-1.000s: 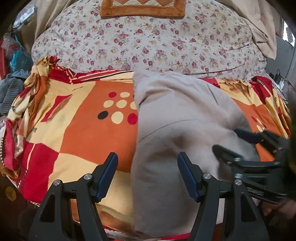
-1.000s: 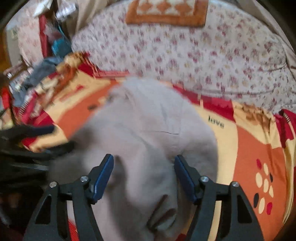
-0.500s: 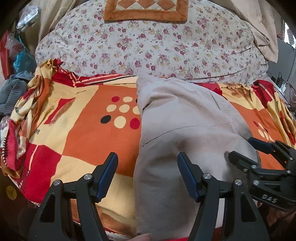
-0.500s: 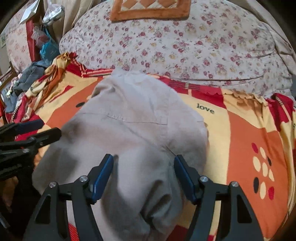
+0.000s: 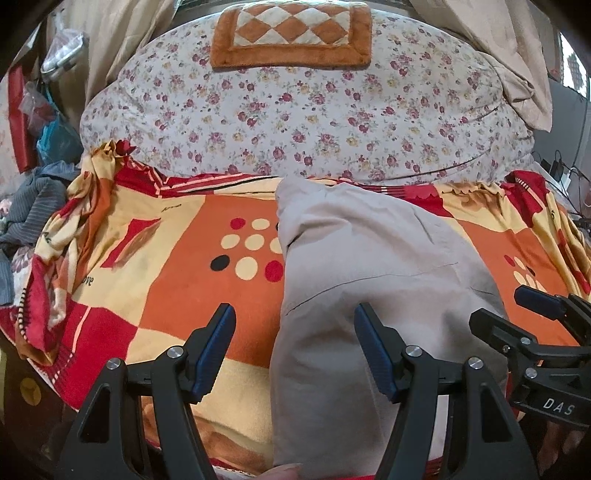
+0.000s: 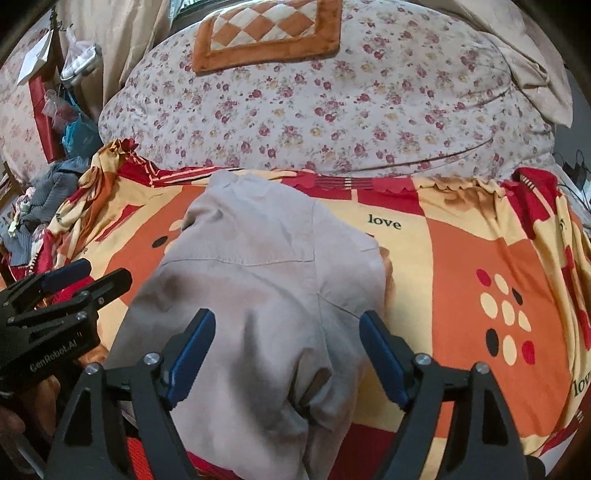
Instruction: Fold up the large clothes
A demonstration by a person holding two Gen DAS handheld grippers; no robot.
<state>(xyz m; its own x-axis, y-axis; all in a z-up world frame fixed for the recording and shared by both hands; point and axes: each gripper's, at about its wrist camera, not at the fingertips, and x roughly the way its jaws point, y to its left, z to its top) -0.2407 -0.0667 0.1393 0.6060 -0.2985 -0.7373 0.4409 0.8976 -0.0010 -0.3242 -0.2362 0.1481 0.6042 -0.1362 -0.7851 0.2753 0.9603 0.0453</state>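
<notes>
A beige garment (image 5: 362, 273) lies folded into a long strip on the orange, red and yellow patterned bedsheet (image 5: 177, 280); it also shows in the right wrist view (image 6: 258, 280). My left gripper (image 5: 295, 350) is open and empty, above the garment's near left edge. My right gripper (image 6: 286, 354) is open and empty, above the garment's near end. Each gripper shows in the other's view: the right one (image 5: 517, 314) at the garment's right side, the left one (image 6: 88, 275) at its left side.
A floral quilt (image 5: 303, 110) with an orange checkered cushion (image 5: 291, 33) is piled behind the sheet. Clothes and bags (image 5: 33, 184) are heaped at the far left. Cables (image 5: 561, 173) lie at the far right.
Both grippers have drawn back and up a little from the garment, staying open. The garment lies still and flatter; the right view is no longer blurred.
</notes>
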